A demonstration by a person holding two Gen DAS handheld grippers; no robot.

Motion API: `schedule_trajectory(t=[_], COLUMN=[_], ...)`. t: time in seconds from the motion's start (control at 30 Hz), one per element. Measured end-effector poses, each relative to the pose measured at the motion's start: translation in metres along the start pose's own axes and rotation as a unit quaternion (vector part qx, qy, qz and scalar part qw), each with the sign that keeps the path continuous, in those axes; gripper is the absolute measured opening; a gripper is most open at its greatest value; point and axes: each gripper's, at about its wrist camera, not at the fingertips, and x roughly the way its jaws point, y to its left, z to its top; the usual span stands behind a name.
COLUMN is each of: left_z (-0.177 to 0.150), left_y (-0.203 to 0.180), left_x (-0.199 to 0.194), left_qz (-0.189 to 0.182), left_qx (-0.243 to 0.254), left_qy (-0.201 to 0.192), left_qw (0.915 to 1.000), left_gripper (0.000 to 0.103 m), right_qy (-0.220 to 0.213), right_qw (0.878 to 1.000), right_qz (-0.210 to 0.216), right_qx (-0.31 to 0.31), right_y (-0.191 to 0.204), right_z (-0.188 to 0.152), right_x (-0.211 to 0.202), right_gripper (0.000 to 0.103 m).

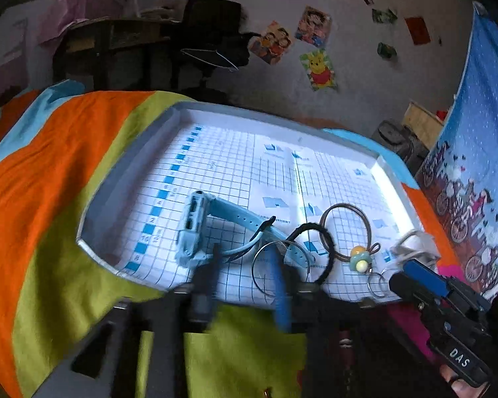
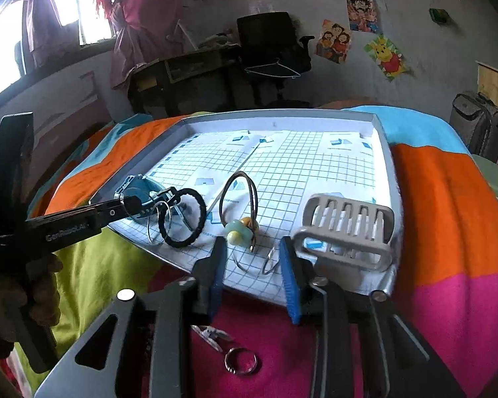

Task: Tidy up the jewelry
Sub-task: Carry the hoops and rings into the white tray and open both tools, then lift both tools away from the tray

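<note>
The jewelry sits along the near edge of the shallow tray [image 2: 385,152], which rests on the bright patchwork blanket [image 2: 448,199]: a blue watch [image 1: 196,222] at the left, then a thin wire hoop [image 1: 275,272], a black hair tie [image 2: 182,217], a brown elastic with a pale charm [image 2: 237,229], small metal rings [image 2: 272,262] and a grey hair claw [image 2: 348,229] at the right. Your left gripper [image 1: 245,275] tips down over the near rim, its fingers partly apart and pressing on nothing; the watch strap and wire hoop lie beneath and between them. Your right gripper [image 2: 254,275] tilts down likewise at the tray's near right, fingers moderately parted with the small rings between the tips, not pinched. A key ring [image 2: 240,360] lies on the pink cloth beneath it. Your left hand [image 2: 40,298] wraps that gripper's handle.
</note>
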Motion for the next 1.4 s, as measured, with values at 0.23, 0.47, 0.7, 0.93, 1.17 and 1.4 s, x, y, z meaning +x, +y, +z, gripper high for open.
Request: schedule_trajectory(t=[0.23,0.47,0.7,0.93,1.17,1.4], left_z=[0.002,-0.001,-0.019,-0.059,-0.104,-0.134], left_y=[0.012,0.018,0.004,-0.003,-0.007,-0.011], left_x=[-0.063,-0.143,-0.220,-0.278,-0.311,-0.338], left_qz=[-0.003,-0.003,0.012,0.022,0.053,0.043], left_qx=[-0.049,-0.059,-0.024,-0.001,0.015,0.024], left_qy=[-0.078,-0.158,-0.208,-0.213,-0.198,-0.191], left_qw=[0.9957,0.9856,0.9778,0.9769,0.9787,0.9803], left_gripper=[0.091,0.103,0.103,0.103,0.103,0.103], right_qy=[-0.037,-0.141,-0.187,-0.190,-0.181,-0.177], right_qw=[0.999,0.990,0.982,0.981,0.983,0.983], right_qz=[-0.025,-0.026,-0.029,-0.020,-0.019,-0.027], right_qx=[0.001,0.015,-0.022,-0.031,-0.035,-0.028], right_y=[0.008,0.021,0.052,0.064,0.074,0.078], right_z=[0.005,0.006,-0.024,-0.046,-0.076,-0.102], right_x=[-0.046,-0.119,-0.183,-0.235,-0.281,-0.317], right_gripper=[0.065,0.093,0.102,0.102,0.102,0.102])
